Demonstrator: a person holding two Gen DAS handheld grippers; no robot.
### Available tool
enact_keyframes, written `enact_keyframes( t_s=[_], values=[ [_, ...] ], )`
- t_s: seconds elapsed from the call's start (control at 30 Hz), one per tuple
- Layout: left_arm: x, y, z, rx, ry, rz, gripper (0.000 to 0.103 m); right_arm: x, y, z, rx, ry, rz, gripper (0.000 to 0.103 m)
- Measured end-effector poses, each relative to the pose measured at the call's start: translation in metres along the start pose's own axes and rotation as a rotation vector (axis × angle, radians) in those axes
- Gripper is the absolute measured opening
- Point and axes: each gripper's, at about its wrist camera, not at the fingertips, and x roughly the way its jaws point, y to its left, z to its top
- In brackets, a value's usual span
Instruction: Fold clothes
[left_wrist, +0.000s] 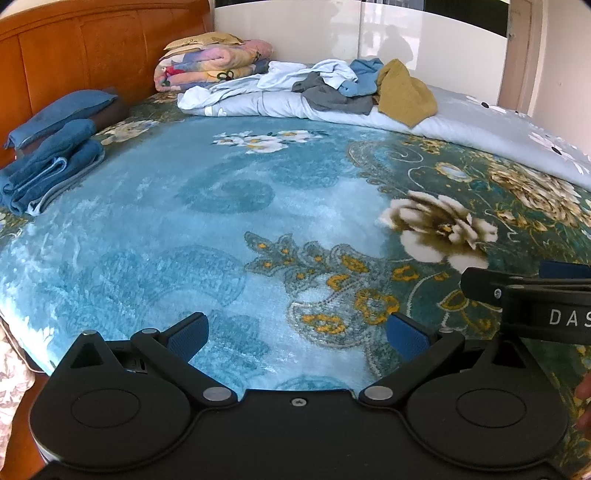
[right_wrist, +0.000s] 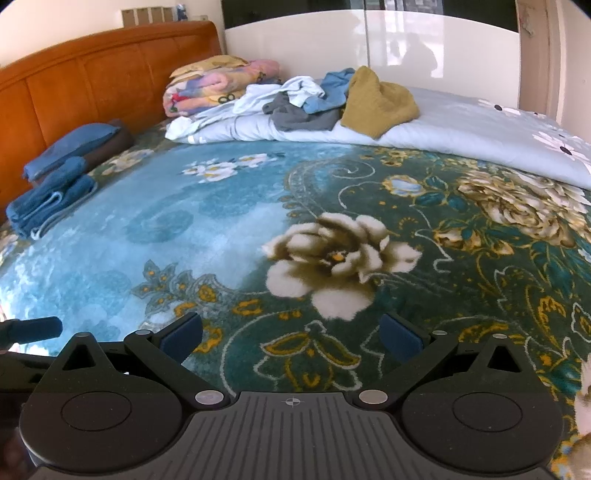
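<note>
Both tongs hang over the near part of the bed, tipped downward, and neither has anything in it. The left gripper (left_wrist: 297, 338) stands with its blue-padded fingers (left_wrist: 188, 338) spread wide, only the plush blanket (left_wrist: 184, 221) showing between them. The right gripper (right_wrist: 291, 338) is just as wide and just as empty, its pads hovering above a patch of green and gold scrollwork. The two tools are close side by side: the right one's black body pokes into the left view at its right edge, and the tip of the left one shows at the lower left of the right view.

Just ahead of the right gripper lies a big cream flower (right_wrist: 338, 258) woven into the blanket. Ahead of the left gripper the blanket is mostly pale blue.

Well beyond both, at the far side of the bed, the pile of unfolded clothes (left_wrist: 332, 86) sits on a white quilt (left_wrist: 480, 125): white, grey, light blue and a mustard-yellow piece (right_wrist: 376, 101) heaped loosely together. Nothing of it is near either tool.

Far off to the left, near the orange headboard (right_wrist: 92, 81), lies a stack of folded blue items (left_wrist: 48, 177), and behind it a blue pillow (left_wrist: 62, 114). A folded floral comforter (right_wrist: 218, 88) sits at the far end beside the clothes pile.
</note>
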Motion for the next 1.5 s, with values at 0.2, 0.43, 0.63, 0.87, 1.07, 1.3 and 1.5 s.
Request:
enact_keyframes(
  t_s=[0.2,0.43,0.63,0.87,1.07,1.3,1.5],
  values=[
    [0.0,-0.001,-0.001,0.004,0.007,0.006,0.102,-0.001,-0.003,0.004,0.004,0.01,-0.001,0.103],
    [0.0,-0.001,-0.001,0.009,0.01,0.006,0.102,0.004,0.002,0.0,-0.008,0.023,0.007,0.103],
    [0.001,-0.001,-0.002,0.012,0.02,0.005,0.102,0.007,0.004,-0.001,-0.017,0.035,0.007,0.103],
    [0.003,0.0,-0.003,0.014,0.029,0.005,0.102,0.009,0.006,-0.001,-0.025,0.046,0.01,0.103],
    [0.006,0.001,-0.004,0.014,0.038,0.005,0.102,0.012,0.008,-0.001,-0.029,0.057,0.01,0.103],
    [0.012,0.003,-0.004,0.015,0.056,0.007,0.102,0.02,0.01,0.0,-0.035,0.074,0.018,0.103],
    [0.024,0.005,0.003,0.026,0.062,0.01,0.102,0.031,0.009,0.004,-0.037,0.065,0.019,0.103]
  ],
)
